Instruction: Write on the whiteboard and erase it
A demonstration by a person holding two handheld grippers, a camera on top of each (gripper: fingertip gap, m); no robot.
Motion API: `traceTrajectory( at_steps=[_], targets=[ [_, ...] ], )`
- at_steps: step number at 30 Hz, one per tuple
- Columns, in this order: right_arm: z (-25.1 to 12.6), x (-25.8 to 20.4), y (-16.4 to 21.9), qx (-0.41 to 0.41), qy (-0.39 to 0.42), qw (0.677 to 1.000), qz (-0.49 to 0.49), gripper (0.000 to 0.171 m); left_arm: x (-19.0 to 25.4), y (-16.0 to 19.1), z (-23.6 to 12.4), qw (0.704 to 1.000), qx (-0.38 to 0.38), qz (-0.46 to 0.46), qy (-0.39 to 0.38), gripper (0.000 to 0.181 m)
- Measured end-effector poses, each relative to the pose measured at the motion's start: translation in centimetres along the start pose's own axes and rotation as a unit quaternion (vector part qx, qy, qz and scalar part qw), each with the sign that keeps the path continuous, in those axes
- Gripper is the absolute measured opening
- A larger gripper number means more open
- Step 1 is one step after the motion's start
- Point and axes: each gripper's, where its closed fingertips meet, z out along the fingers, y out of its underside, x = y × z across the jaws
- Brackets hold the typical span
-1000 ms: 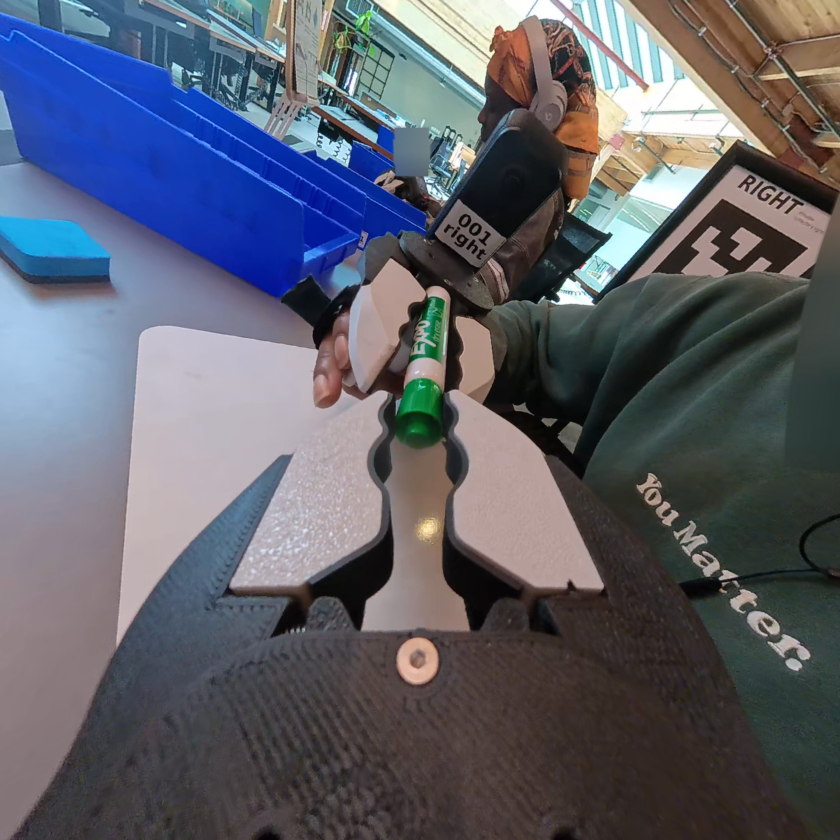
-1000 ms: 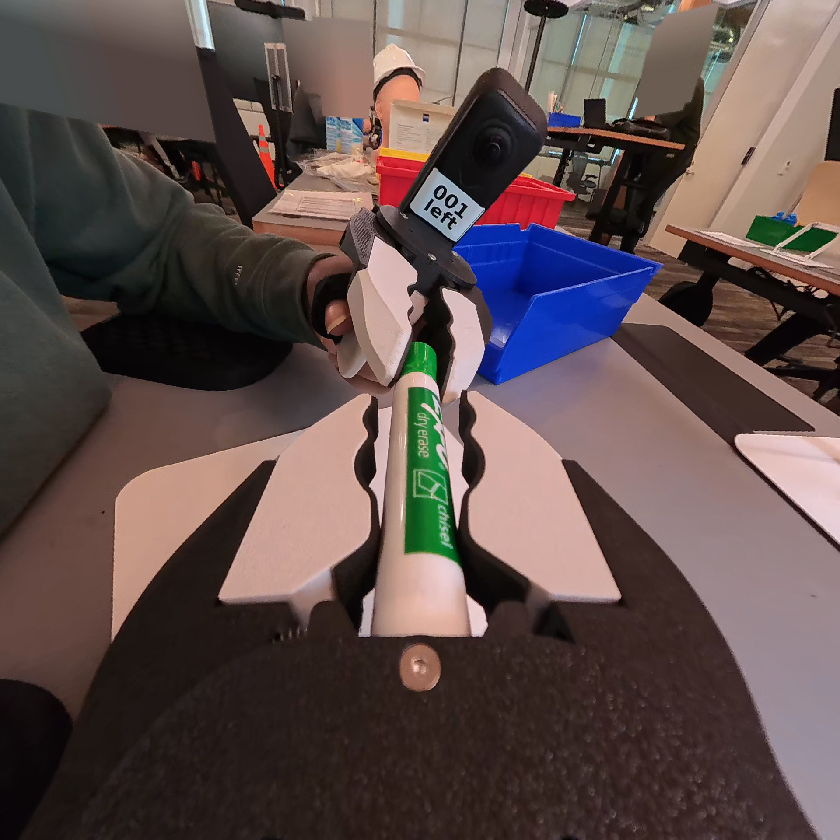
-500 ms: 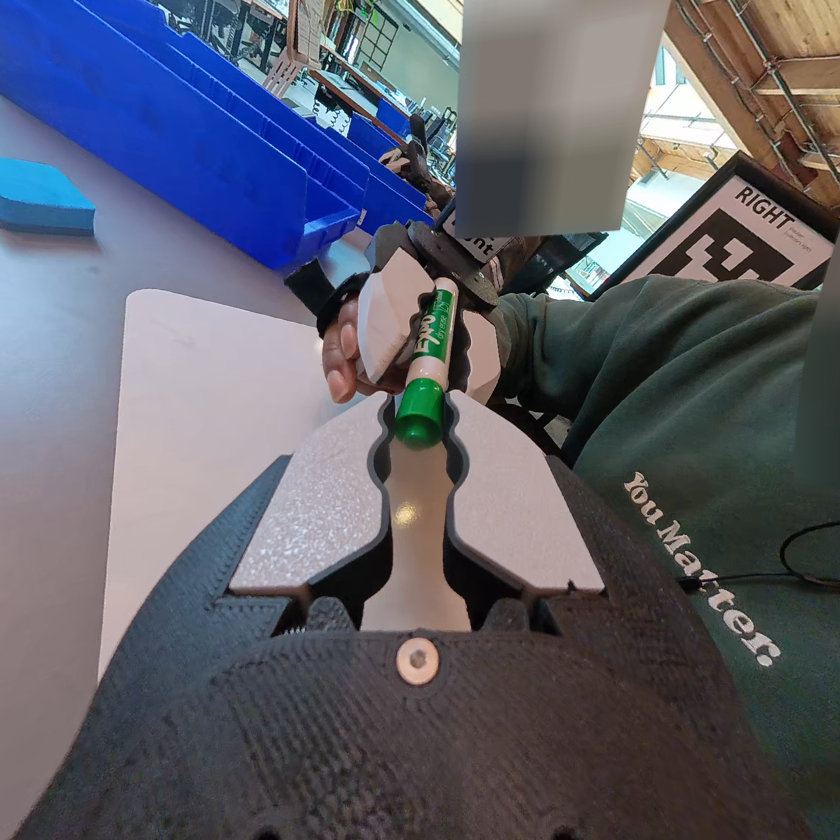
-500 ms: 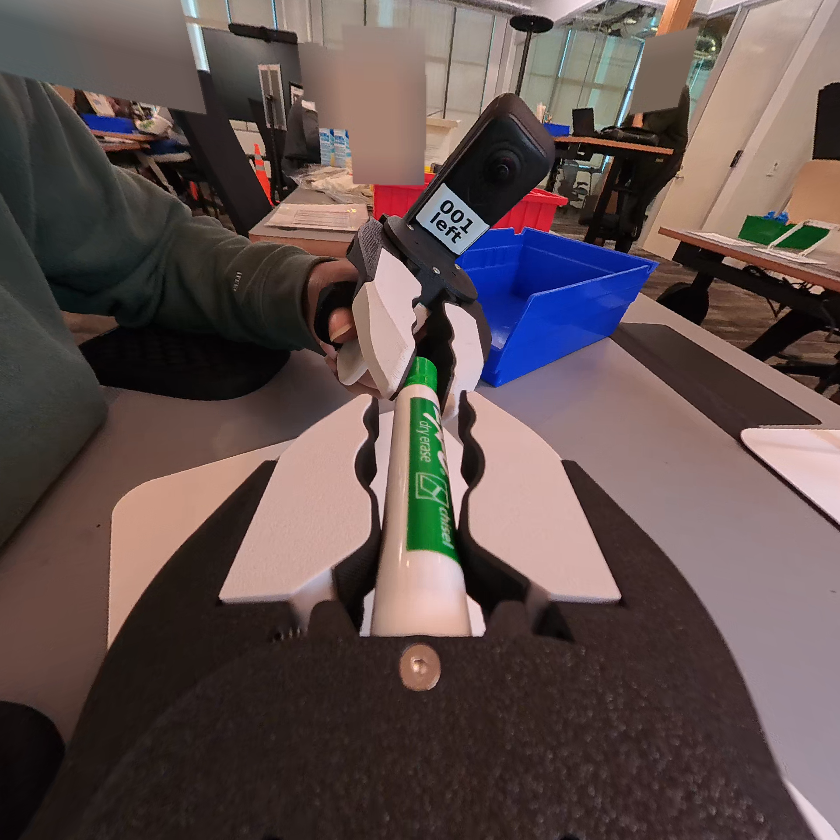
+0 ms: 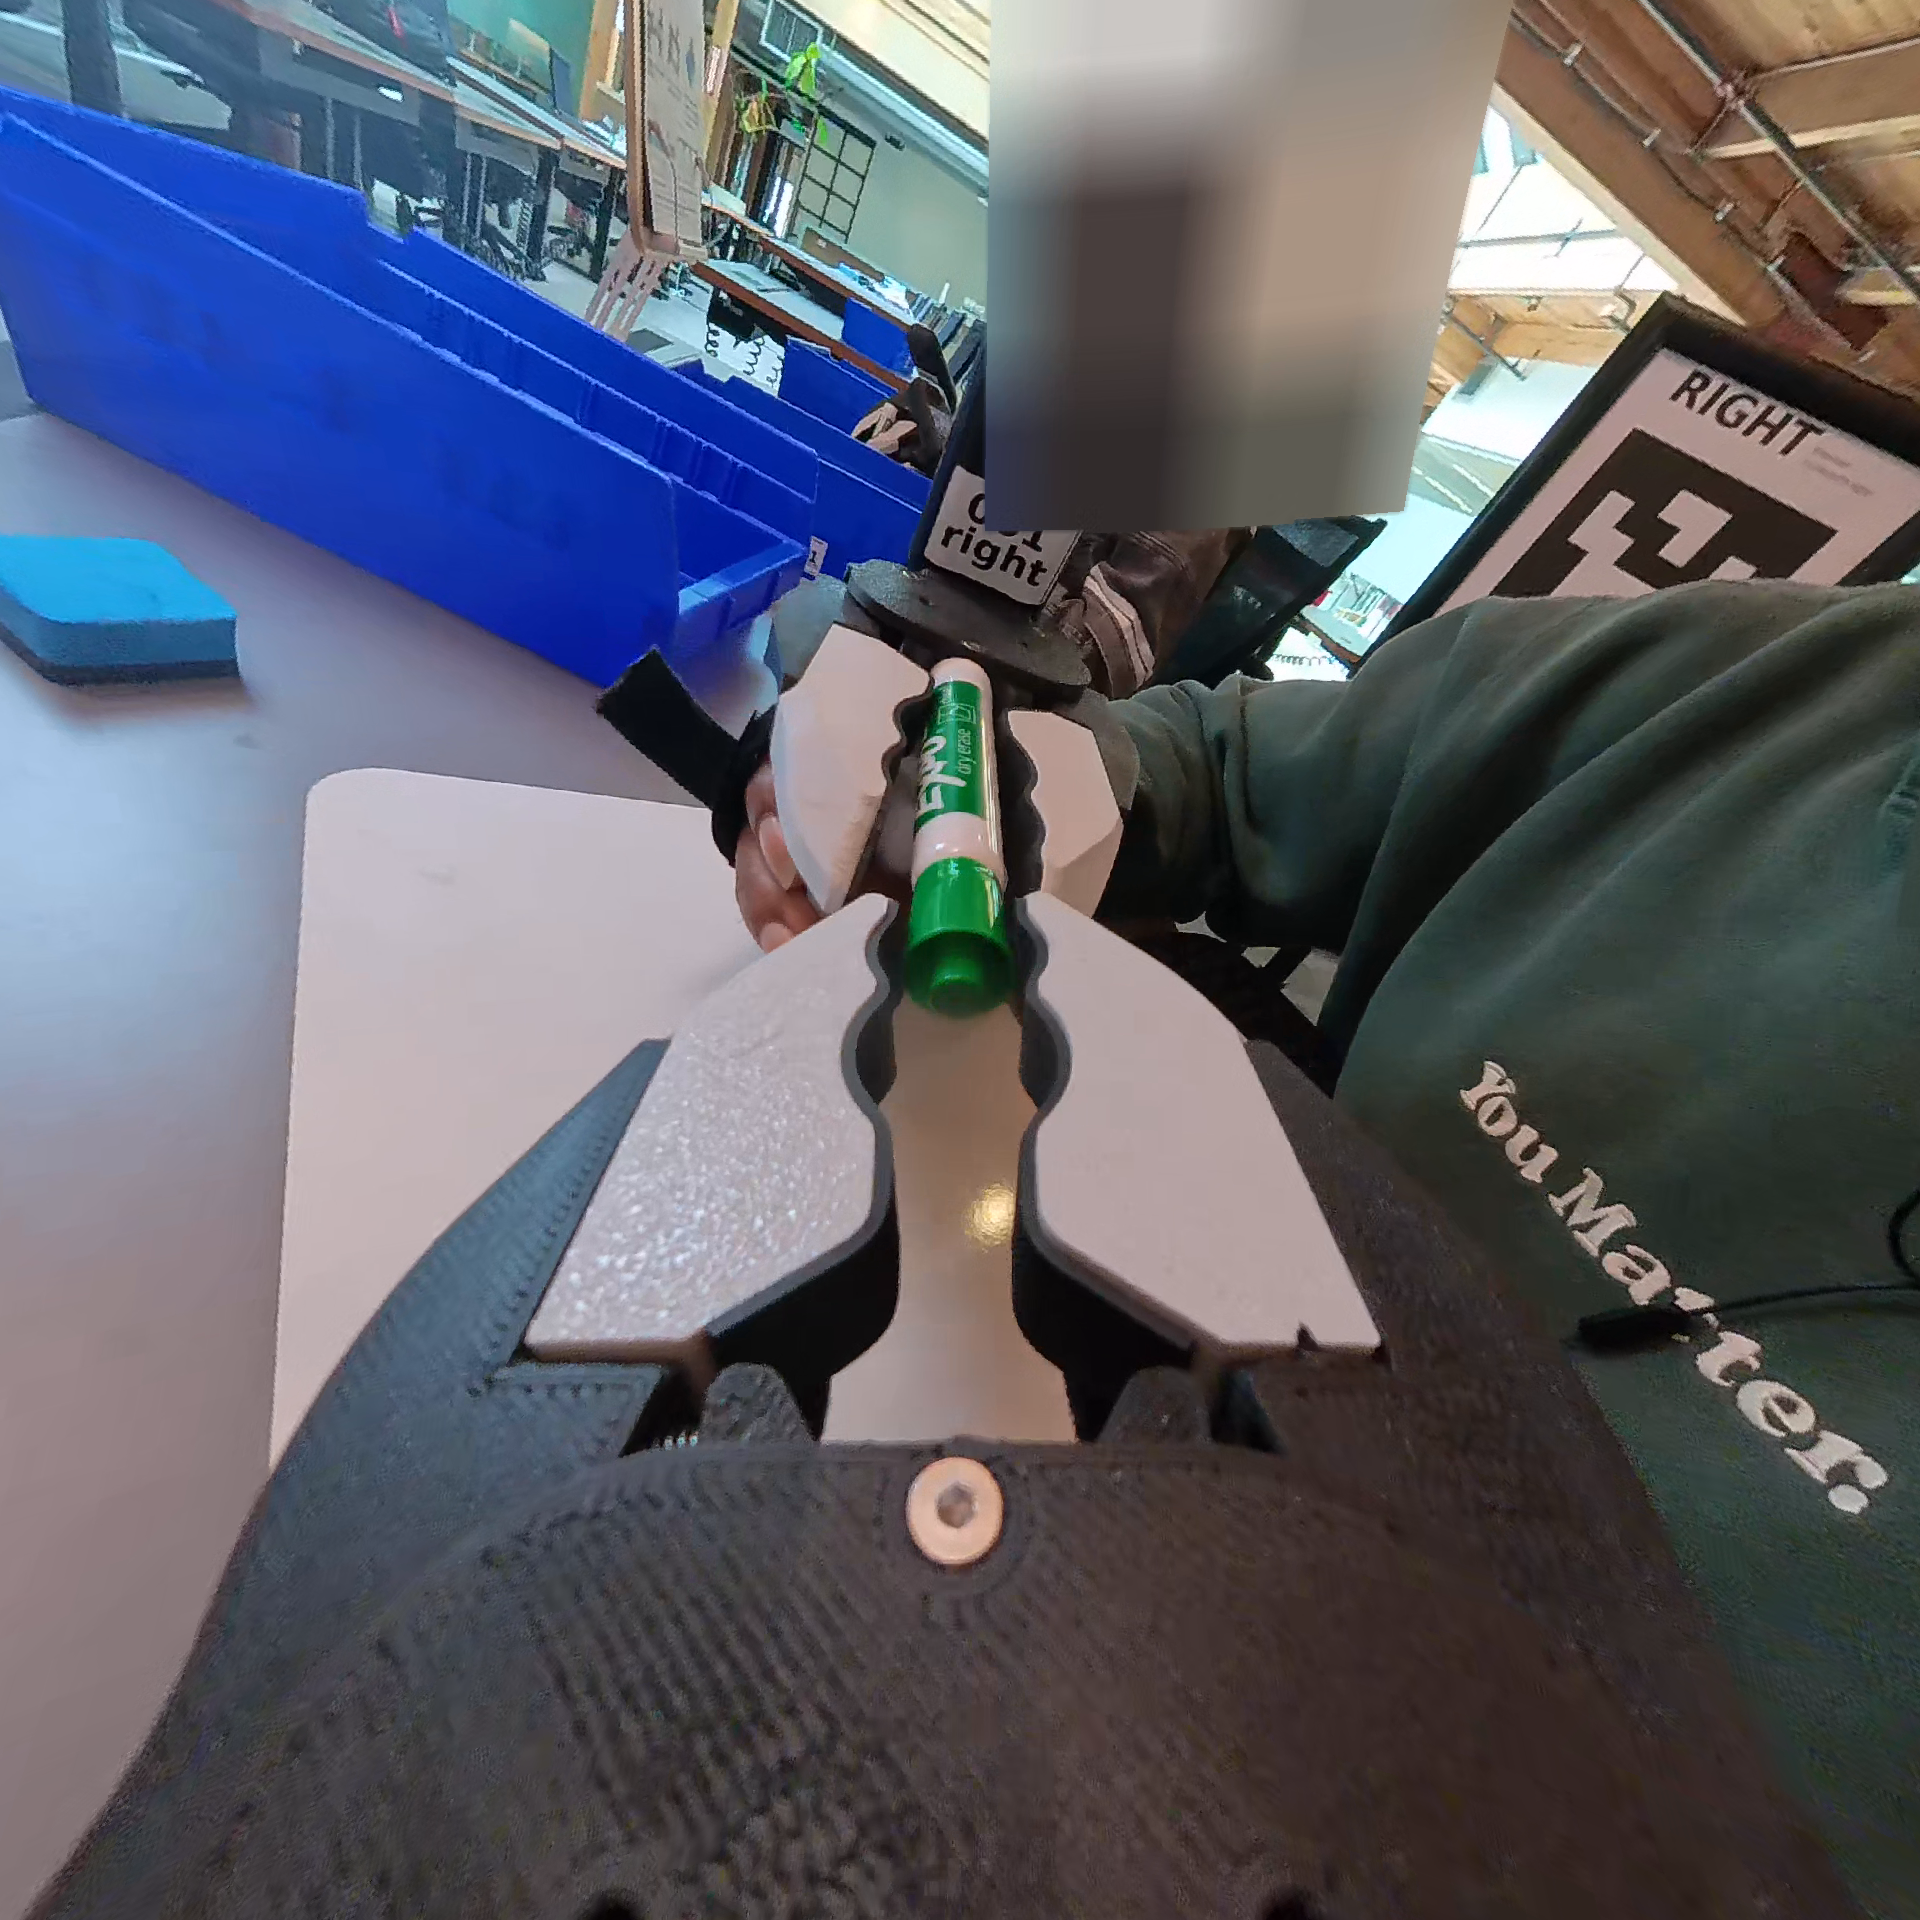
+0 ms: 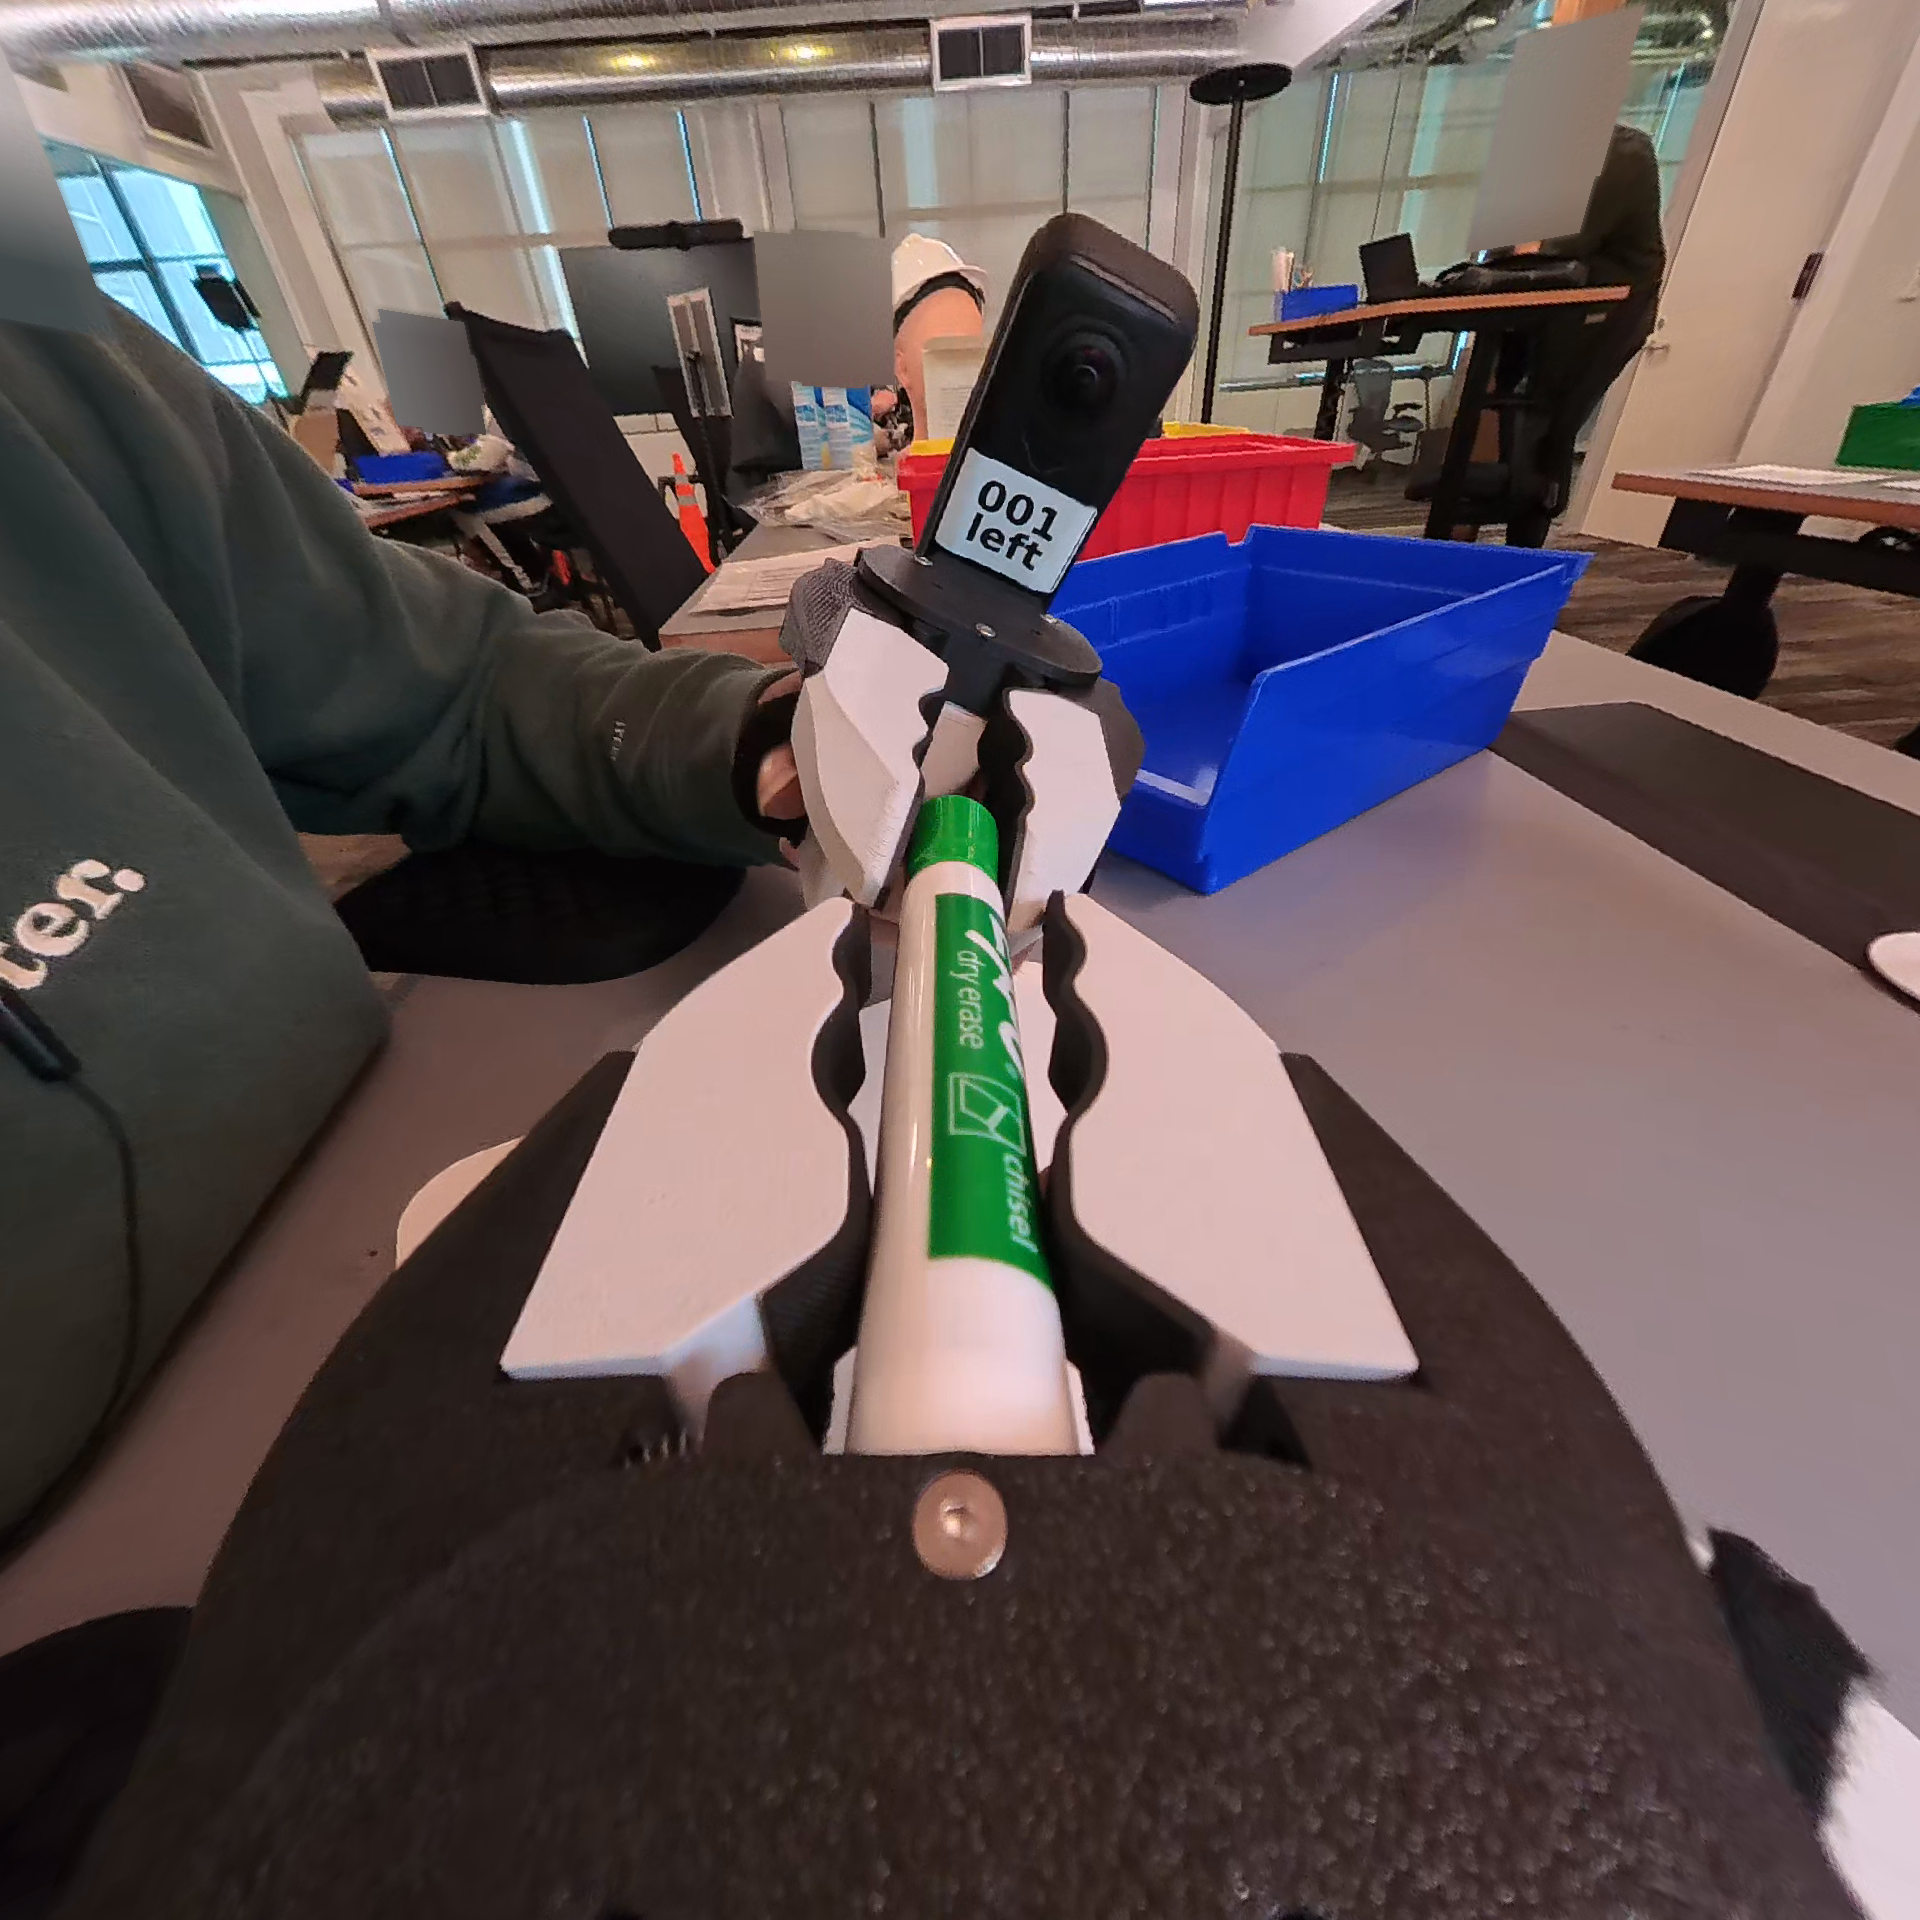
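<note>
While the right gripper (image 6: pixel 956 935) clamps the marker (image 6: pixel 961 1143) and the left gripper (image 5: pixel 951 935) pinches its cap (image 5: pixel 954 940), a skewed pull could drop either onto the whiteboard (image 5: pixel 468 987).

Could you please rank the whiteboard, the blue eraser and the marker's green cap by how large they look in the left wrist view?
1. Whiteboard, largest though partly hidden.
2. Eraser.
3. Cap, smallest despite being nearest.
</note>
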Motion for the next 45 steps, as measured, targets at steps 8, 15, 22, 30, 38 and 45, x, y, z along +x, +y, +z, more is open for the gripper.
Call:
traceTrajectory(
  at_steps=[8,15,22,30,38,45],
  targets=[
    [0.2,0.1,-0.7,0.007,-0.001,1.0,0.015,0.032,-0.1,-0.5,-0.4,1.0,0.006,-0.001,0.008,0.019],
    [0.2,0.0,-1.4,0.014,-0.013,1.0,0.022,0.032,0.2,-1.0,-0.7,1.0,0.007,0.019,0.004,0.019],
    [-5.3,2.8,-4.0,0.036,0.056,0.997,-0.031,0.032,-1.7,-2.9,-7.6,0.982,0.06,0.13,-0.122,0.019],
    [-4.5,3.2,-2.0,-0.001,0.054,0.999,0.002,0.033,-3.5,-2.2,-10.0,0.963,0.074,0.135,-0.222,0.019],
    [-3.8,3.6,-1.0,-0.029,0.068,0.997,0.007,0.034,-3.8,-0.1,-12.6,0.952,0.077,0.135,-0.262,0.02],
    [-3.2,3.0,-1.3,-0.029,0.084,0.996,-0.006,0.034,-3.7,0.0,-13.8,0.956,0.108,0.117,-0.248,0.02]
  ],
)
